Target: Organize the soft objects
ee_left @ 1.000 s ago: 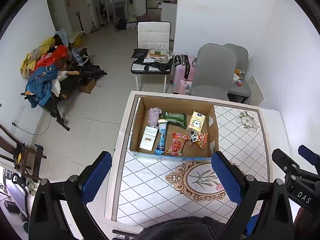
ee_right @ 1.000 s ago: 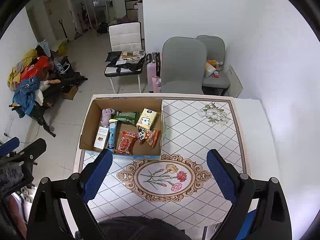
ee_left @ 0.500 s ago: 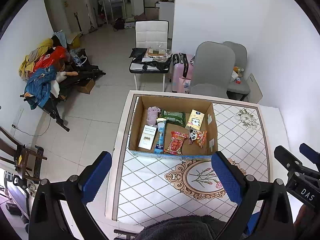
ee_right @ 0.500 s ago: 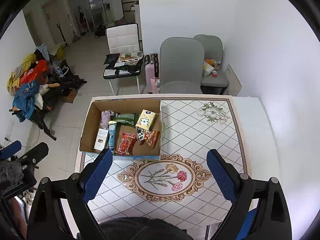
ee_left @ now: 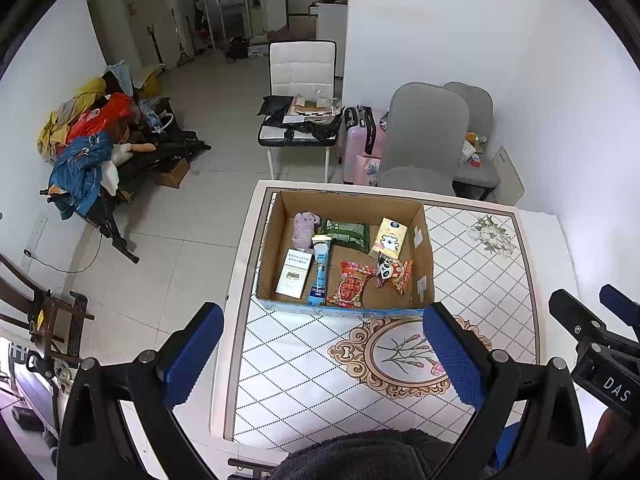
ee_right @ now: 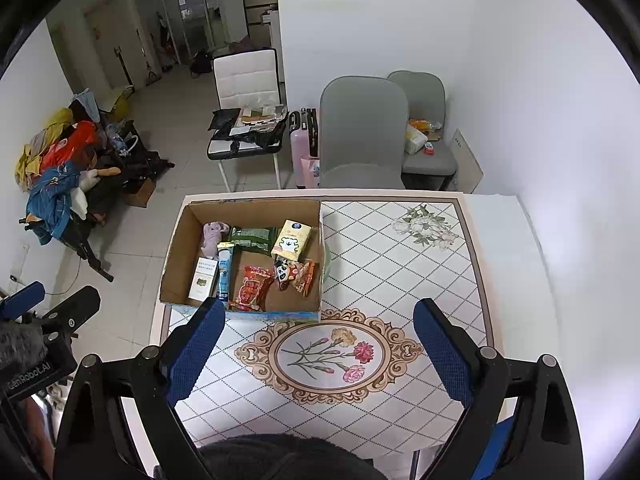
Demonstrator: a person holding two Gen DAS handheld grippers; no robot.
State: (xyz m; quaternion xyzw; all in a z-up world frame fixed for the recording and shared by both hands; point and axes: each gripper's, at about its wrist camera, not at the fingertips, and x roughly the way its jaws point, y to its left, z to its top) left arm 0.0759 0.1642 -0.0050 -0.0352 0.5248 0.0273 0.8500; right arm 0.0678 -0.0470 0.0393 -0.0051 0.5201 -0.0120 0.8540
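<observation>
An open cardboard box [ee_left: 424, 256] [ee_right: 176, 256] stands on the patterned table. It holds a purple plush toy [ee_left: 305, 229] [ee_right: 212, 235], a green bag [ee_left: 347, 233], a yellow tissue pack [ee_left: 389, 237] [ee_right: 292, 240], a white box [ee_left: 294, 278], a blue tube [ee_left: 320, 276], a red snack bag [ee_left: 352, 285] [ee_right: 251, 289] and a panda snack pack [ee_left: 394, 274]. My left gripper [ee_left: 320, 352] is open and empty, high above the table's near side. My right gripper [ee_right: 318, 350] is open and empty, also high above the table.
The table [ee_right: 400, 256] has a floral tile cover. Two grey chairs [ee_right: 360, 132], a pink suitcase [ee_right: 304, 148] and a white chair [ee_right: 248, 120] with clutter stand behind it. A clothes pile [ee_left: 84, 148] lies at the left wall.
Both grippers have risen and tilted slightly, so the box and table sit a little lower and farther in view. Both stay open and empty.
</observation>
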